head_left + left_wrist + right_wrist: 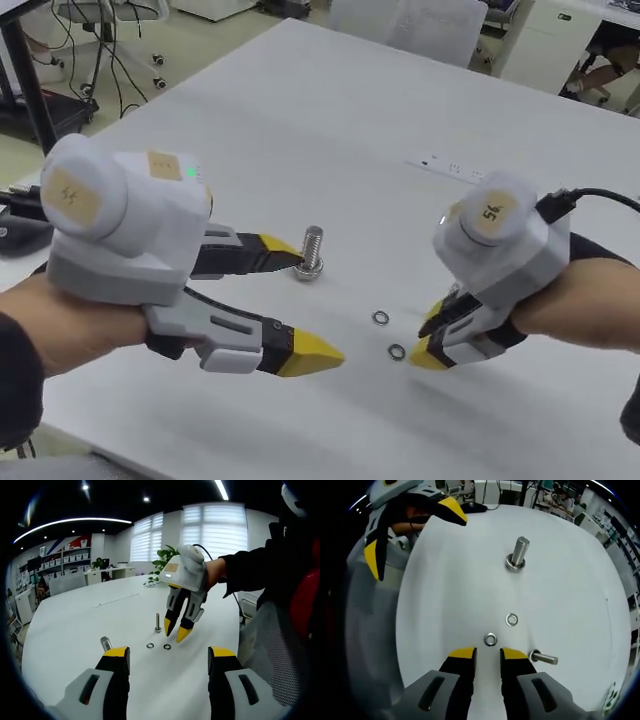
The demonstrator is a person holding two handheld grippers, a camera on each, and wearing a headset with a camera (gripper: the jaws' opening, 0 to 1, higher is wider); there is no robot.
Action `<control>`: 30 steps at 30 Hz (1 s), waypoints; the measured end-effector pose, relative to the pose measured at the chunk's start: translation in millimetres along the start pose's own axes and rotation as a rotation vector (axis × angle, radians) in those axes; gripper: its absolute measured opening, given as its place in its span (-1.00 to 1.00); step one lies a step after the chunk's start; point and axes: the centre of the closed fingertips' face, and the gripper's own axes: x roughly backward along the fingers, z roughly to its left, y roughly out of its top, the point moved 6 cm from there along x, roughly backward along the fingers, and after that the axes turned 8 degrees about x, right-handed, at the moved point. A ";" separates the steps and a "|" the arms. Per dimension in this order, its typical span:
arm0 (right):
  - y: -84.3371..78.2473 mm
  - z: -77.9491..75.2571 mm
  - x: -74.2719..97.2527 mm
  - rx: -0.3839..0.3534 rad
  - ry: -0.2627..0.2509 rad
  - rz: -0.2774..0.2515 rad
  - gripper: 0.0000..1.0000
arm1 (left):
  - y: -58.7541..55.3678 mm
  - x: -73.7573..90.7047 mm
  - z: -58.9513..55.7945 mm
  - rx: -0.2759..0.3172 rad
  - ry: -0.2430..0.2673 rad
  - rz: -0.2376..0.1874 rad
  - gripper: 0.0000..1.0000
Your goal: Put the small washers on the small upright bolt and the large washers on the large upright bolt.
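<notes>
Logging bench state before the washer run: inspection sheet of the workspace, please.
Surface: white tabletop, bare around the parts.
Job's things: large steel upright bolt; small steel upright bolt; far small steel ring washer and near small steel ring washer, both loose on the table, on neither bolt.
Clutter: white power strip on the far side.
Grippers: left gripper tongs wide open, empty; right gripper tongs narrowly parted, empty, tips by the near washer.
Cables: black cable from the right gripper.
Surroundings: pale chair, office windows.

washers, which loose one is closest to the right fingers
The washer just ahead of the right gripper; the other washer lies farther out, toward the large bolt.
</notes>
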 end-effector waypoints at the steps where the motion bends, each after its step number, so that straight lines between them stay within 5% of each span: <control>1: 0.8 0.2 -1.1 0.002 0.002 0.003 -0.60 | -0.1 0.2 0.1 0.000 0.000 -0.001 0.25; 16: 3.8 -0.1 -22.2 0.026 0.015 0.044 -0.61 | -2.3 3.3 -2.3 0.009 -0.001 -0.012 0.24; 30: 8.1 4.5 -21.3 0.055 0.021 0.044 -0.65 | -4.1 5.0 -3.5 0.015 -0.001 -0.010 0.23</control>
